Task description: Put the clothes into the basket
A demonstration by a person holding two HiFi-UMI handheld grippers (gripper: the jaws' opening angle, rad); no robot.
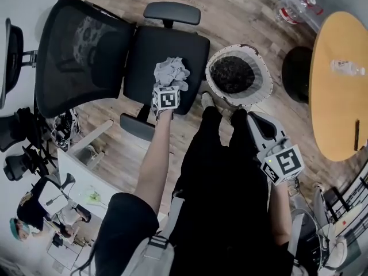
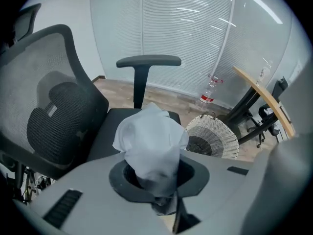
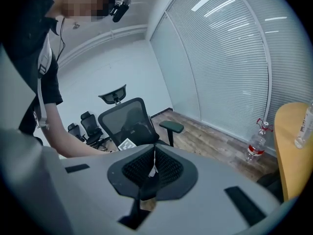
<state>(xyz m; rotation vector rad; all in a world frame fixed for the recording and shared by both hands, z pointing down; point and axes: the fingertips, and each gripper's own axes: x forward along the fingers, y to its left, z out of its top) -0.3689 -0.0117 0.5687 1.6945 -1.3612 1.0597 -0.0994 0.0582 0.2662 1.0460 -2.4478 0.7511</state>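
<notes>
A crumpled light grey garment (image 1: 171, 72) hangs above the black office chair seat (image 1: 148, 56), and my left gripper (image 1: 168, 88) is shut on it. In the left gripper view the garment (image 2: 151, 141) bulges up from between the jaws and hides the fingertips. The white wicker basket (image 1: 260, 76) stands on the floor to the right of the chair with dark clothing (image 1: 232, 73) inside; it also shows in the left gripper view as the basket (image 2: 215, 131). My right gripper (image 1: 255, 119) hovers near the person's legs below the basket, its jaws (image 3: 152, 168) shut together with nothing held.
A round wooden table (image 1: 336, 114) with a water bottle (image 1: 347, 68) stands at the right, with a black stool base (image 1: 296, 72) beside it. A plastic bottle (image 1: 292, 10) lies on the floor by the window. More chairs (image 1: 14, 137) and a desk (image 1: 80, 183) are at the left.
</notes>
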